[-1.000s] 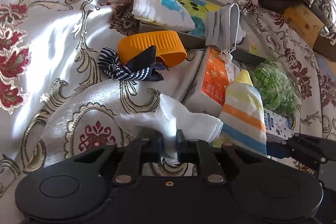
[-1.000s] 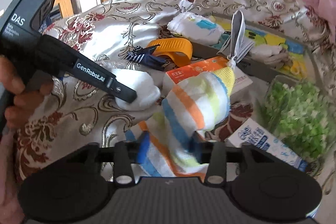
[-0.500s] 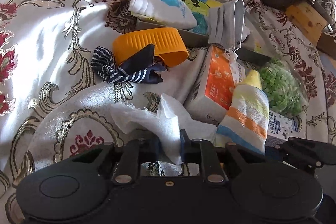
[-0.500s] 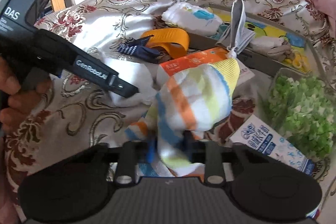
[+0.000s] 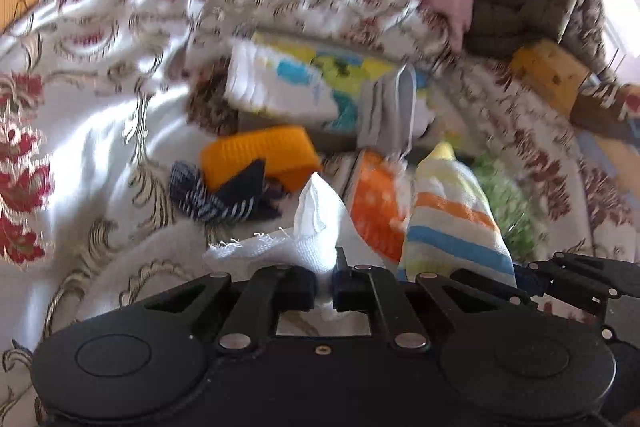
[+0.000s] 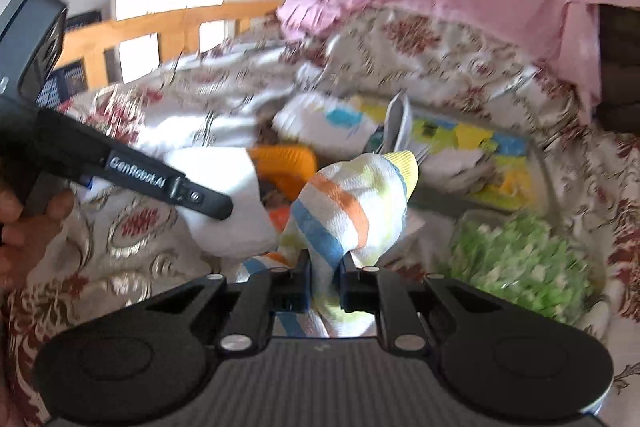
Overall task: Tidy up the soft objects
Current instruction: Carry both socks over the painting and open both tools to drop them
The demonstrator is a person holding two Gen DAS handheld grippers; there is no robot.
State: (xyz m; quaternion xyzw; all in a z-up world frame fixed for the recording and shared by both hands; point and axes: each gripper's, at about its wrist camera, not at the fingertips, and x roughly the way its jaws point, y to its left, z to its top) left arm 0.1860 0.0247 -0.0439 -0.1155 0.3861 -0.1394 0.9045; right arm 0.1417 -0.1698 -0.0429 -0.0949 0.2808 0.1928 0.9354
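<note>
A white cloth (image 5: 316, 227), frayed at one edge, is pinched low down and stands up in a crumpled peak. Just beside it, a towel striped orange, blue and yellow (image 6: 344, 203) is likewise held bunched and upright above the patterned bedspread (image 5: 100, 131).

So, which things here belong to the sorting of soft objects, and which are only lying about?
Job:
- white cloth, clamped in the left hand-held gripper
- striped sock, clamped in the right hand-held gripper
- grey sock
- navy striped cloth

Lying about:
- orange tissue pack
- orange band
- green bag
</note>
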